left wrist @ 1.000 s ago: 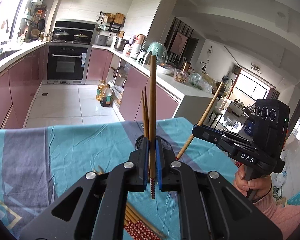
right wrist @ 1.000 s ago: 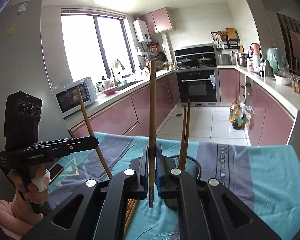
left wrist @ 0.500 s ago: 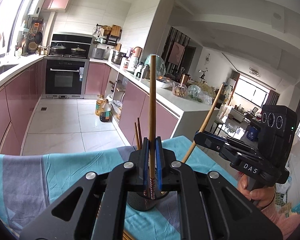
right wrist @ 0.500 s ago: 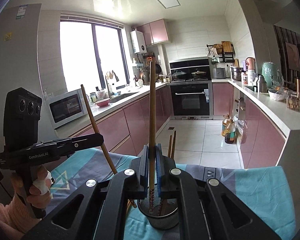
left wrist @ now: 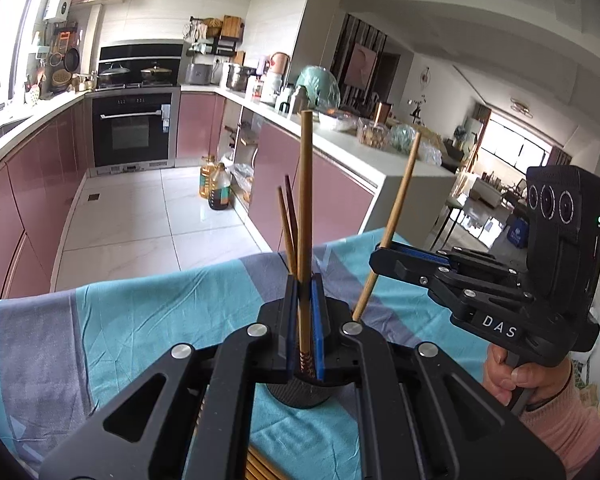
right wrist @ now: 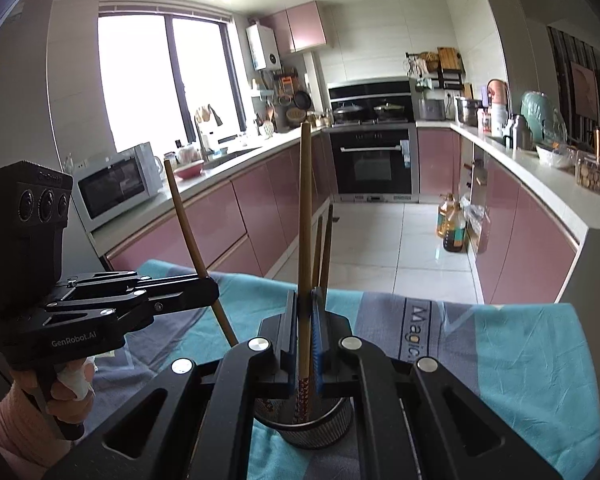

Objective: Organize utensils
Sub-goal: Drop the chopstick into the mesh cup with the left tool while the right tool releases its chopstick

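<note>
1. Clamping a chopstick (left wrist: 305, 216) upright, your left gripper (left wrist: 305, 344) had its jaws pressed tight on the patterned lower end, which hung just above the mouth of the dark holder (left wrist: 300, 394).
2. Your right gripper (right wrist: 305, 344) did the same: its jaws were closed on its own chopstick (right wrist: 304, 240), the decorated end already at or just inside the holder's rim (right wrist: 328, 420); from that view you could not tell whether it touched the bottom.
3. Two chopsticks (left wrist: 288, 232) already stood in the holder, leaning a little, close beside each stick you held.
4. To finish this step well, you probably needed to keep each stick near vertical and centre its lower end over the opening before letting go, because a tilted stick could catch the rim or knock the standing pair.
5. Both grippers crowded the same small opening, so lowering one stick at a time looked safer.
6. More chopsticks (left wrist: 256, 466) lay on the blue tablecloth (left wrist: 140, 320) near the holder's base, so the job looked only partly done.
</note>
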A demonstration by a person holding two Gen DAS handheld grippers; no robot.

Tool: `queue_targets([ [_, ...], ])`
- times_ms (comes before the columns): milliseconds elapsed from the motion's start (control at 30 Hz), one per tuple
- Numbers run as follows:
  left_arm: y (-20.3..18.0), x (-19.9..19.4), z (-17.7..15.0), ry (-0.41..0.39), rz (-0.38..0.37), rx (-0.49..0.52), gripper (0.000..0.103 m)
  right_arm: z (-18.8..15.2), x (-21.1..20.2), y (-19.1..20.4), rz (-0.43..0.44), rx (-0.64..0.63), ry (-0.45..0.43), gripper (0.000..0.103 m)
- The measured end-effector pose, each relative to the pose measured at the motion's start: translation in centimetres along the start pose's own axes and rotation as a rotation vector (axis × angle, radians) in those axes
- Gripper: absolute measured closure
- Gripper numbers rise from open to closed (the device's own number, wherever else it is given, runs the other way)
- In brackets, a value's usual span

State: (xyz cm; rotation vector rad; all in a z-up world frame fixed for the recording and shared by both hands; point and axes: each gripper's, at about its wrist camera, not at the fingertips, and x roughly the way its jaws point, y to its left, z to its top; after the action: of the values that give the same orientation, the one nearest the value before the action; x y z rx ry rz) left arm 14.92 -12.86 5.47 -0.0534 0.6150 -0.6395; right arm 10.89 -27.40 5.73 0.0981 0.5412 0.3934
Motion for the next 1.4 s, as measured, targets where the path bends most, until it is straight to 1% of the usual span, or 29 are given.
queue_targets([
  [267, -0.4, 2.4, -1.1, 0.097, 0.007, 0.04, 0.096, -0.9, 2.4, -0.2, 0.003, 0.001, 0.106, 0.097],
  [333, 0.1, 3.1, -1.2, 0.117, 0.01, 0.041, 0.096, -1.1, 2.8, -0.2, -0.003, 0.004, 0.119, 0.097],
  [700, 1.1, 4.9, -0.2, 0.128, 0.029, 0.015, 0.095, -1.0, 4.0, -0.7, -0.018, 0.039, 0.137, 0.096],
  [733, 1.2, 4.9, -0.1, 0.127, 0.033, 0.014, 0.094, -1.0, 4.1, -0.7, -0.02, 0.042, 0.138, 0.095],
  [767, 1.3, 5.0, -0.1, 0.127, 0.033, 0.011, 0.088, -1.0, 4.0, -0.8, -0.024, 0.046, 0.135, 0.095],
  [900, 1.6, 5.1, -0.3, 0.125, 0.03, -0.005, 0.086, -1.1, 3.5, -0.8, -0.019, 0.064, 0.115, 0.095],
  [967, 1.7, 4.8, -0.5, 0.115, 0.04, -0.003, 0.08, -1.2, 3.1, -0.7, -0.013, 0.068, 0.102, 0.095],
  [1100, 2.1, 3.3, -1.0, 0.075, 0.061, -0.005, 0.079, -1.5, 1.8, -0.4, -0.005, 0.061, 0.074, 0.087],
  [1133, 2.1, 2.8, -1.2, 0.06, 0.07, -0.005, 0.077, -1.5, 1.5, -0.3, -0.002, 0.061, 0.066, 0.084],
  [1200, 2.2, 1.5, -1.5, 0.03, 0.093, -0.007, 0.072, -1.8, 0.7, 0.1, 0.006, 0.058, 0.05, 0.083],
  [1267, 2.3, 0.0, -2.0, -0.01, 0.116, -0.006, 0.066, -2.2, -0.2, 0.8, 0.03, 0.05, 0.032, 0.078],
  [1300, 2.5, -1.1, -2.5, -0.036, 0.126, -0.014, 0.065, -2.4, -0.4, 1.2, 0.038, 0.042, 0.029, 0.076],
  [1367, 2.7, -2.4, -3.3, -0.058, 0.138, -0.017, 0.058, -3.3, -1.0, 2.3, 0.066, 0.018, 0.03, 0.072],
  [1400, 2.9, -3.1, -3.9, -0.067, 0.151, -0.018, 0.058, -3.7, -1.1, 2.8, 0.083, 0.005, 0.036, 0.069],
])
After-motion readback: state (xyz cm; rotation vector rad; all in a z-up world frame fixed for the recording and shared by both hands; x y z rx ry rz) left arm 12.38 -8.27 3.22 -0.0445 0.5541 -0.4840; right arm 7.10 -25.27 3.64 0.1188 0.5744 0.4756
